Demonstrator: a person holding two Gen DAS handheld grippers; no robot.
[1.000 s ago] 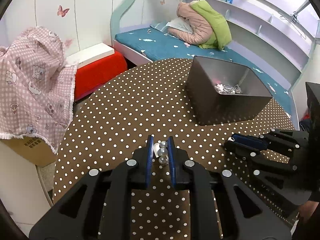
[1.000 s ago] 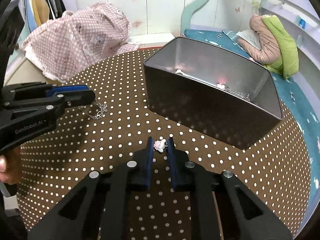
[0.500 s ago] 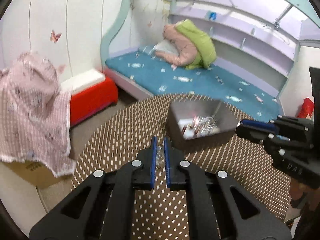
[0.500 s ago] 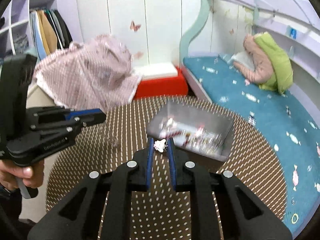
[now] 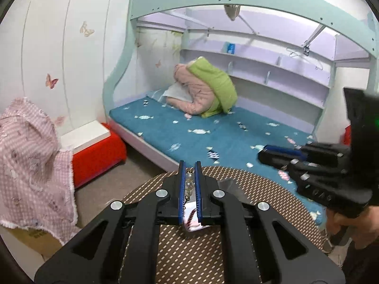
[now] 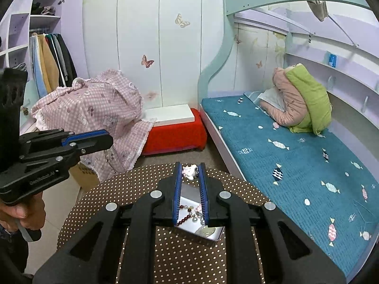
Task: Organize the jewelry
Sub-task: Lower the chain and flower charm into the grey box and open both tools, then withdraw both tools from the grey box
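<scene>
Jewelry sits in both sets of jaws: the left gripper [image 5: 189, 177] is clamped on a short string of clear beads [image 5: 188, 184] at the lower centre of its frame, and the right gripper [image 6: 190, 172] is pinched tight on a small white-and-pink charm [image 6: 188, 170] right at its blue tips. Below the right jaws, at the lower centre of that frame, a metal box [image 6: 208, 233] rests on the brown polka-dot worktop [image 6: 189, 255] with red beads and other pieces inside (too small to sort out further). In the left view the same box [image 5: 231, 185] shows only as a grey corner just right of the jaws. Each gripper appears in the other's view: the right one at the right edge, the left one at the left edge with a hand [image 6: 22, 209] on its handle. Beyond the worktop lie a teal bed [image 6: 296, 156], a red bench [image 6: 175, 133] and a pink checked cloth [image 6: 94, 108] draped at the left.
</scene>
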